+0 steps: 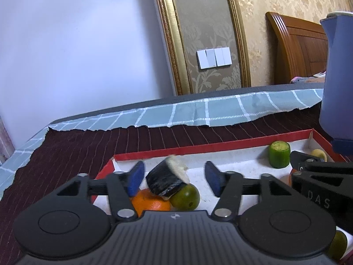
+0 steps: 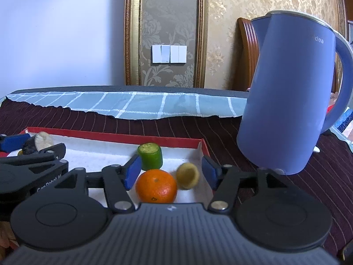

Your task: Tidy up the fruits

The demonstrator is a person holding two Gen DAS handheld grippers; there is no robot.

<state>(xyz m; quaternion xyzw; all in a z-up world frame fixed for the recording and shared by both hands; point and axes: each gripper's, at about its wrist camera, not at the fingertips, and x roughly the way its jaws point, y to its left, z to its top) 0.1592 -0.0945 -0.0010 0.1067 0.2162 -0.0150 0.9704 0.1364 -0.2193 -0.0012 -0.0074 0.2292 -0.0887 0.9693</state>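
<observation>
A shallow red box with a white floor holds the fruit. In the left wrist view my left gripper is open over the box's left end; between its blue pads a black-skinned cut piece with a pale face lies tilted on an orange and a green citrus. In the right wrist view my right gripper is open around a second orange, beside a yellow cut piece, with a green cut cylinder behind.
A tall blue electric kettle stands just right of the box. The box sits on a dark red striped cloth over a blue checked cloth. Another green fruit shows at the lower right.
</observation>
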